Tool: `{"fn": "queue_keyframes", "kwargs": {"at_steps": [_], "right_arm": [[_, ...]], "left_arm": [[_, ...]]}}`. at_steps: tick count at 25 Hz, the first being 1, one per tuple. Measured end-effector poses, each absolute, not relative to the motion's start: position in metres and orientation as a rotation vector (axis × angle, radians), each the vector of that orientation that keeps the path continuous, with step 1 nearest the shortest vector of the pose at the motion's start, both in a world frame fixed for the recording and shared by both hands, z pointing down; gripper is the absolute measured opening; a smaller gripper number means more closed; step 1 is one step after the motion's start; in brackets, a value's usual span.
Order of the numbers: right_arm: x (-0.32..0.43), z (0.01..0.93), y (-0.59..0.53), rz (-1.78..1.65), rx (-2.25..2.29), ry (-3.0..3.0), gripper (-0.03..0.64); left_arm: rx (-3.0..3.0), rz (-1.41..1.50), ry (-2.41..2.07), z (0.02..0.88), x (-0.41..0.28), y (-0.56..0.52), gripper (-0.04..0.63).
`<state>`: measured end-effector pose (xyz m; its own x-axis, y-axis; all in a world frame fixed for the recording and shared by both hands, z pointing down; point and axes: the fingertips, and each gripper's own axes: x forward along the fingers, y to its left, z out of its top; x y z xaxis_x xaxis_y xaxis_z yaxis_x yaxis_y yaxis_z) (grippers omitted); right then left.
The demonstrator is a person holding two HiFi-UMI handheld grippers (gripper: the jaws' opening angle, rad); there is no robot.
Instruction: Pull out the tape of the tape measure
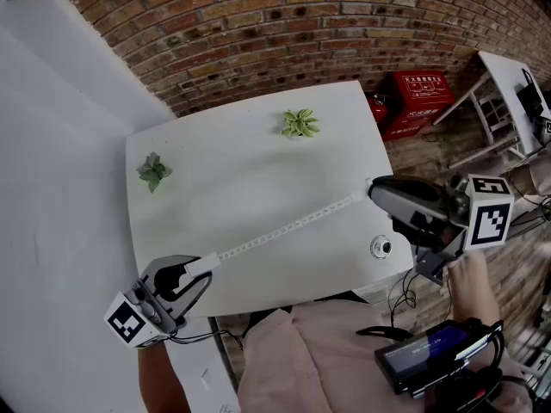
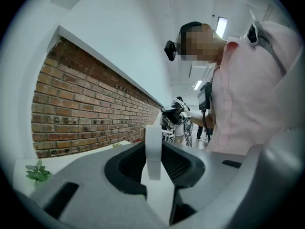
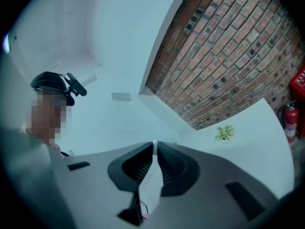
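white tape measure (image 1: 191, 271) and tape (image 1: 293, 227), white table (image 1: 258, 170), red-brown brick wall (image 1: 284, 24).

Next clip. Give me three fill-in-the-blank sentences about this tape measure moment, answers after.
1. The tape stretches between the left gripper and the right gripper; the white case sits in the ____ one.
2. The white table holds ____ small green plants.
3. The wall along the table's far edge is built of ____.
Missing words: left; two; brick.
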<state>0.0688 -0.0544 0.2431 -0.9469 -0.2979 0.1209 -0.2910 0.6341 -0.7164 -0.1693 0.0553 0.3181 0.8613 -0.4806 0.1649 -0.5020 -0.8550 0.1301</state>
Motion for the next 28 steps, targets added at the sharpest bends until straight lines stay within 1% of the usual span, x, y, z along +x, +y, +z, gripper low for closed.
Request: {"fn": "queue_keyframes", "kwargs": {"at_steps": [15,28], "right_arm": [[0.070,0.254,-0.057,-1.274,-0.529,2.821,0.037],[0.069,0.273,-0.070,-1.308,-0.568,2.808,0.037]], "left_arm": [[2.832,0.222,-0.727,0.321,-0.171,0.048,0.104],[2.798,0.241,-0.704,0.341,-0.175,0.031,0.104]]}}
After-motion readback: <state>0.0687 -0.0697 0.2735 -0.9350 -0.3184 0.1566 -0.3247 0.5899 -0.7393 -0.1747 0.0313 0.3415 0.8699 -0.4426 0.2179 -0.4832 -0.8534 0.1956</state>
